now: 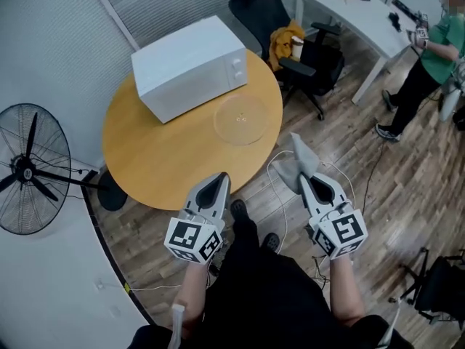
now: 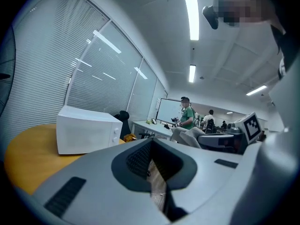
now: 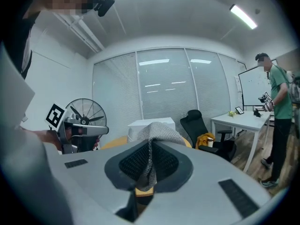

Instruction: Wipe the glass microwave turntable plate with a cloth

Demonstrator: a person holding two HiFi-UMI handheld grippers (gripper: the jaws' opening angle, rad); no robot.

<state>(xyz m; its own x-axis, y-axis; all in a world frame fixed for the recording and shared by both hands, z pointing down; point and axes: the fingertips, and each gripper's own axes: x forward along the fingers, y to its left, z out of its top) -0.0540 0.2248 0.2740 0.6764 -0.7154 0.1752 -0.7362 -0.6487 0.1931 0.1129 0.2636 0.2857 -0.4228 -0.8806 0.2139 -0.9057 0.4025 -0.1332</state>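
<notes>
Progress: wiping apparently not begun, all left to do | grey knitted cloth (image 1: 294, 164): pinched in right gripper (image 1: 304, 179), centre-right, off the table, long axis up-frame from the jaws | left gripper (image 1: 217, 182): jaws together, empty | clear round glass turntable plate (image 1: 241, 119): frame centre, flat on round wooden table (image 1: 160, 158), face up, no long axis, well apart from cloth

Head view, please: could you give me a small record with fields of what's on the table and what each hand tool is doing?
Table: round, wooden
Microwave: white, on the table's far side
Glass plate: clear, flat on the table beside the microwave, nothing touching it
Cloth: grey, pinched in the right gripper, held off the table
Left gripper: jaws together, empty, near the table's edge
Wiping: not yet begun
</notes>
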